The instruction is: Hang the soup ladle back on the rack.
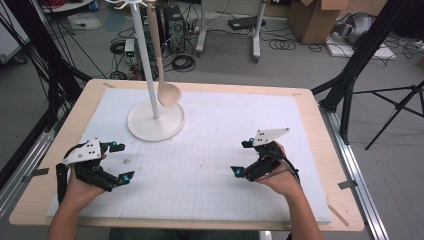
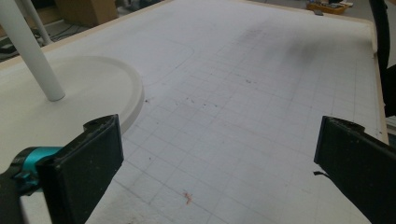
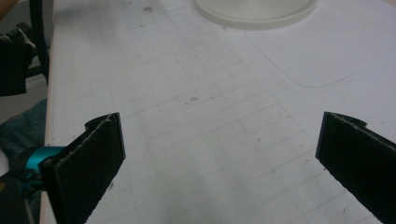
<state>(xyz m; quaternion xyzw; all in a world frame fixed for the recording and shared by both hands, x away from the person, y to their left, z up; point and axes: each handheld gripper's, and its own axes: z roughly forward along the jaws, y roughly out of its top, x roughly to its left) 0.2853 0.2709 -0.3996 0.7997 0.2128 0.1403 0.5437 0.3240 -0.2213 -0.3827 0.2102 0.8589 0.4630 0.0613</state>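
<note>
2 tongs, both spread wide, both empty. Left tongs [image 1: 119, 161] sit low over the near-left part of the table [image 1: 320, 150], jaws well apart in the left gripper view, nothing between them but the gridded white mat [image 1: 210, 165]. Right tongs [image 1: 241, 157] hover over the near-right part, jaws just as wide in the right gripper view, touching nothing.

Outward from there: the white stand [image 1: 155, 122] rises from a round base near the far-left of the mat, its pole going up out of the high view to a hook cluster at the top. 1 wooden spoon [image 1: 167, 92] hangs from a hook, handle up, bowl down, the bowl beside the pole and above the base; whether it touches the pole I cannot tell. In the left gripper view the stand's base [image 2: 93, 88] lies just ahead and to the left of the jaws; in the right gripper view its rim [image 3: 254, 14] shows at the far top.

Judgement: step in hand looks like a reach for the spoon. Left tongs are nearer. Best approach: rise to the handle's mid-length, close across the flat of the handle, then lift up to clear the hook before pulling away. Right tongs could steady the base if the stand tips.

Risk: a sideways pull swings the spoon or drags the stand.
</note>
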